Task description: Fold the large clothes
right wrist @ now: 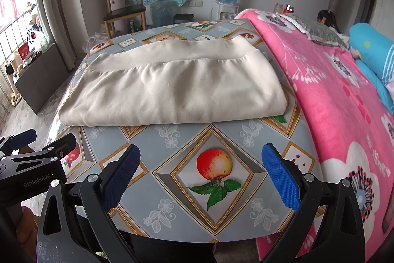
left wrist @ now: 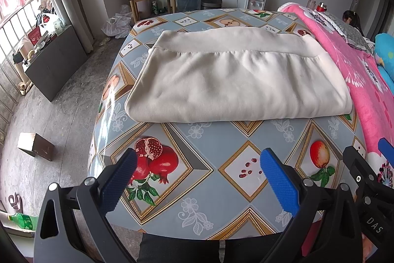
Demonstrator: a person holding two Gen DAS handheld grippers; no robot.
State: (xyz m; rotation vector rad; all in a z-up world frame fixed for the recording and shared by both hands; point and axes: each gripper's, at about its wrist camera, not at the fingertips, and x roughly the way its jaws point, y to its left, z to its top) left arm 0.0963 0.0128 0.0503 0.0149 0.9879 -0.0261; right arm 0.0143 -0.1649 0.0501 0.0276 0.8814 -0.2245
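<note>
Garment [left wrist: 236, 80]: cream, soft fleecy knit, lying folded into a broad rectangle on the table [left wrist: 202, 147]. It is sitting across the middle of the surface, closer to the far edge than the near one. Near fold is rounded and thick, several layers deep. A smooth flat band [left wrist: 221, 40] is running along the far side, with fine gathers just below it. The right end is reaching the table's right edge, beside the blanket [left wrist: 369, 80].

Table covering: glossy, slick-looking sheet, grey-blue, printed with gold-bordered diamonds, pomegranates, an apple [right wrist: 214, 164]. Light is glaring off its left edge.

Blanket: pink plush with white flowers, draping along the right edge of the table.

Left gripper [left wrist: 198, 185]: hovering over the near edge, jaws wide apart, holding nothing. Pads [left wrist: 279, 183] are blue with a fine dimpled texture, on black arms. Well apart from the garment.

Right gripper [right wrist: 200, 183]: level beside the left one, also over the near edge, jaws wide apart and empty, pointing toward the garment's near fold, not touching it.
</note>
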